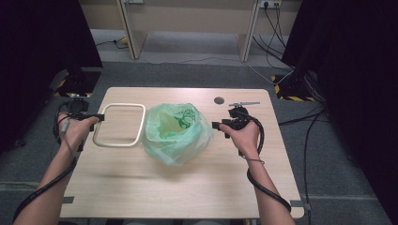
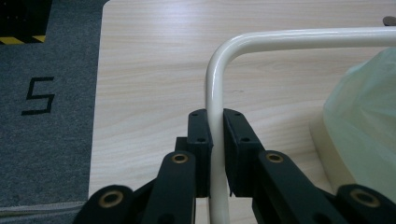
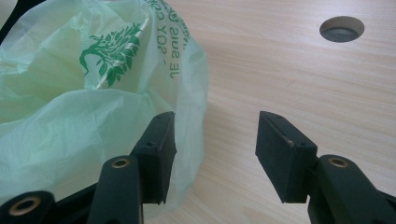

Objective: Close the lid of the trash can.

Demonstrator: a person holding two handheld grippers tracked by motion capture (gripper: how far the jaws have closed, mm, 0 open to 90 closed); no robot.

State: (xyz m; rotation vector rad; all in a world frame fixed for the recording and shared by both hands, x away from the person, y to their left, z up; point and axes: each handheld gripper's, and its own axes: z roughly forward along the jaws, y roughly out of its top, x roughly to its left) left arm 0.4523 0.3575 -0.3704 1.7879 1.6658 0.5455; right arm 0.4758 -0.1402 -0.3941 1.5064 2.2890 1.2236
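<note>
A cream metal tube frame (image 1: 119,124), a rounded rectangle, hangs tilted over the left part of the wooden table (image 1: 187,187); its right side goes into a pale green plastic bag (image 1: 174,131) with a green tree print. My left gripper (image 1: 100,116) is shut on the frame's left bar; in the left gripper view the tube (image 2: 215,93) runs up between the black pads (image 2: 200,140). My right gripper (image 1: 214,125) stands open just right of the bag. In the right gripper view the bag's edge (image 3: 187,93) lies beside the left jaw, and nothing sits between the pads.
A round cable hole (image 1: 219,100) sits in the table near its far edge. Grey carpet (image 2: 42,116) with a black "5" marking lies off the table's left side. Cables (image 1: 281,70) and black stands surround the table on the floor.
</note>
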